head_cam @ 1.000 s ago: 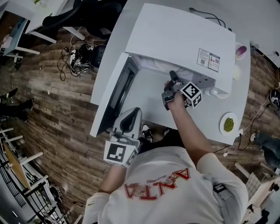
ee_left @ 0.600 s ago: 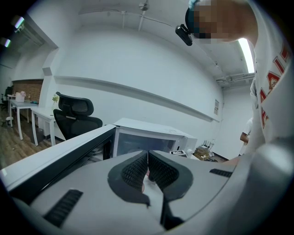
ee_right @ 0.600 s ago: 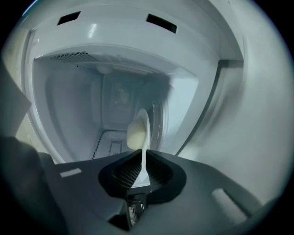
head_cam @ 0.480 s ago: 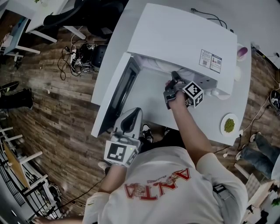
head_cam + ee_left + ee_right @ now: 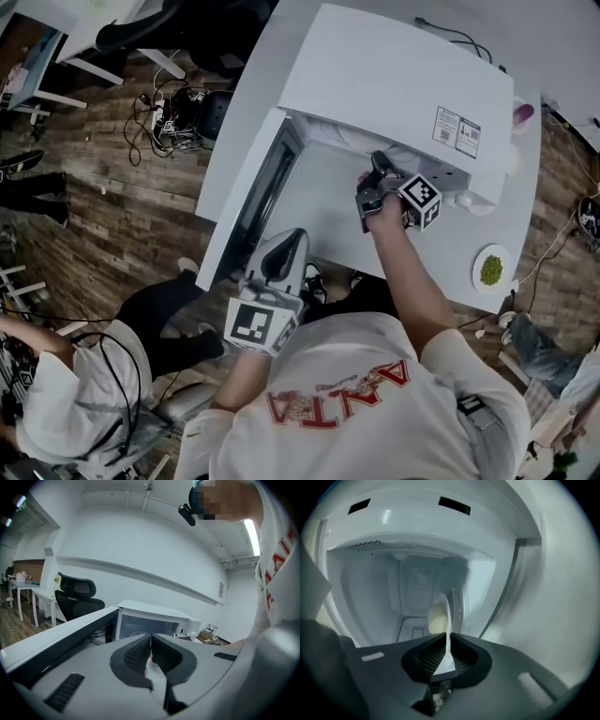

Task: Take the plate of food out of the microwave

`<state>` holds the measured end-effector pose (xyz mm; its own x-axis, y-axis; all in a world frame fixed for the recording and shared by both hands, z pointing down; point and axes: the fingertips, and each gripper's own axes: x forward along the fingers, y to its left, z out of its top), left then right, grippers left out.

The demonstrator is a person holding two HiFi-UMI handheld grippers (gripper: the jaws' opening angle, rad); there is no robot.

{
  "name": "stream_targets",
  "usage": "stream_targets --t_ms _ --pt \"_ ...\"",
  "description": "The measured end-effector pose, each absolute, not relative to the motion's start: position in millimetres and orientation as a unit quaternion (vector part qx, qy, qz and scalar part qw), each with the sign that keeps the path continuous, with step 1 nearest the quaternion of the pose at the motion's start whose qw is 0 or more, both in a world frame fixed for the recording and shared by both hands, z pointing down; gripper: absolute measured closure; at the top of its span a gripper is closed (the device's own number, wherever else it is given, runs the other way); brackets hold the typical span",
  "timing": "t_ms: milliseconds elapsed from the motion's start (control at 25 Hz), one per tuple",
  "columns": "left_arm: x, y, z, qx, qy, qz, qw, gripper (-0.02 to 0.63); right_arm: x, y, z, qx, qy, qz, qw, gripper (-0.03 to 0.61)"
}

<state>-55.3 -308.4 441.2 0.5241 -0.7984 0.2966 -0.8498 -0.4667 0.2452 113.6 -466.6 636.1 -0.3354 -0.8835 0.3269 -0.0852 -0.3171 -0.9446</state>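
Note:
The white microwave (image 5: 394, 84) stands on the table with its door (image 5: 253, 202) swung open to the left. My right gripper (image 5: 375, 167) reaches into the cavity (image 5: 393, 573). In the right gripper view its jaws are shut on the rim of a white plate (image 5: 447, 616), seen edge-on, with a pale lump of food (image 5: 435, 618) on it; the gripper (image 5: 449, 652) pinches the near edge. My left gripper (image 5: 285, 240) hangs by the door's front edge, near my body. Its jaws (image 5: 151, 641) are shut and hold nothing.
A small white plate of green food (image 5: 490, 268) sits on the table (image 5: 525, 216) right of the microwave. A pink cup (image 5: 521, 113) stands behind it. Another person (image 5: 66, 384) crouches at lower left beside floor cables (image 5: 173, 112). A black office chair (image 5: 77, 595) stands beyond the door.
The right gripper has barely moved at the cavity mouth. A person has come into view at the lower left. The left gripper stays put.

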Motion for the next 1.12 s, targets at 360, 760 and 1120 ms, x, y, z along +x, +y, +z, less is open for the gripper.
stream_targets --t_ms 360,760,1120 --pt "-58.8 -308.9 442.0 0.852 -0.485 0.070 0.186 0.600 119.7 -472.0 641.3 -0.501 0.478 -0.653 0.309 0.572" --pt "-57.7 -308.2 441.5 0.853 -0.482 0.069 0.186 0.600 118.9 -459.5 634.3 -0.503 0.489 -0.647 0.299 0.566" --pt "-60.1 -304.0 451.1 0.852 -0.479 0.084 0.195 0.601 121.1 -443.4 639.4 -0.482 0.506 -0.651 0.296 0.565"
